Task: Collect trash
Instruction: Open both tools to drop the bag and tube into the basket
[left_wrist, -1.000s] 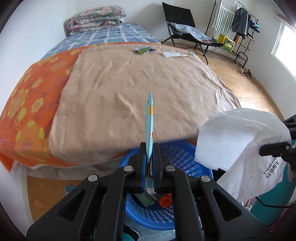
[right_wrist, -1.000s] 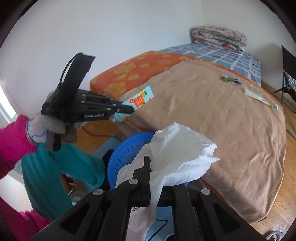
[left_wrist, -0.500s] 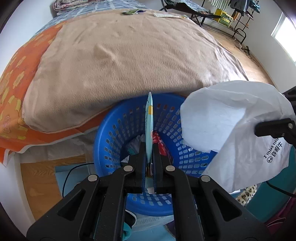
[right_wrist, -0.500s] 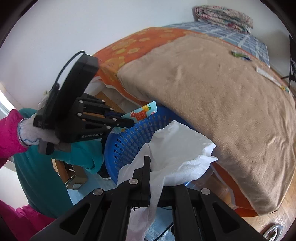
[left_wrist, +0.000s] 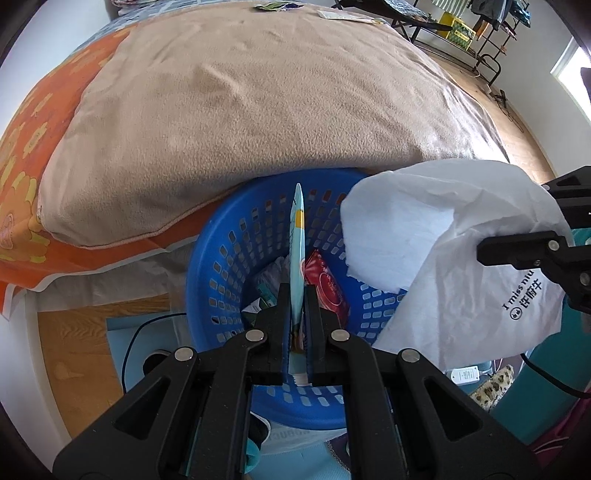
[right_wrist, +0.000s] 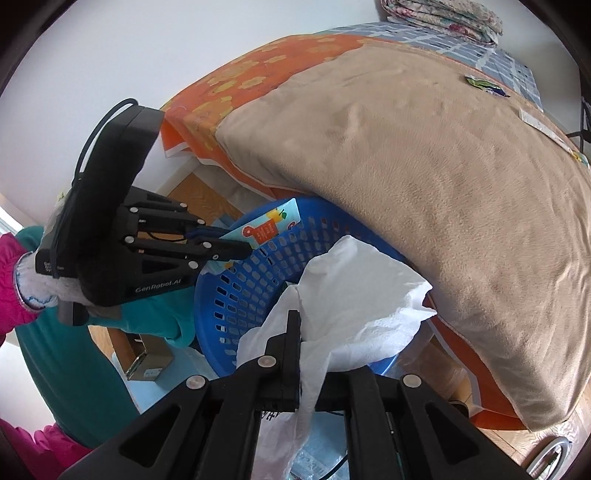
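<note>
A blue plastic basket (left_wrist: 229, 258) stands on the floor against the bed, with a red packet (left_wrist: 327, 284) and other wrappers inside. It also shows in the right wrist view (right_wrist: 258, 280). My left gripper (left_wrist: 297, 295) is shut on a flat light-blue snack wrapper (left_wrist: 297, 236), held edge-on above the basket. In the right wrist view the left gripper (right_wrist: 243, 245) holds that wrapper (right_wrist: 267, 229) at the basket's rim. My right gripper (right_wrist: 301, 332) is shut on a white plastic bag with tissue (right_wrist: 354, 295), beside the basket; the bag (left_wrist: 443, 236) hangs over the basket's right side.
The bed has a tan blanket (left_wrist: 258, 92) over an orange flowered sheet (left_wrist: 22, 147). Two more wrappers (right_wrist: 484, 85) (right_wrist: 543, 129) lie at the blanket's far end. A folding chair and clothes rack (left_wrist: 461, 33) stand on the wooden floor beyond.
Both grippers have come down from over the bed to the basket. The light-blue wrapper now sits over the basket's opening, and the white bag hangs closer to its rim.
</note>
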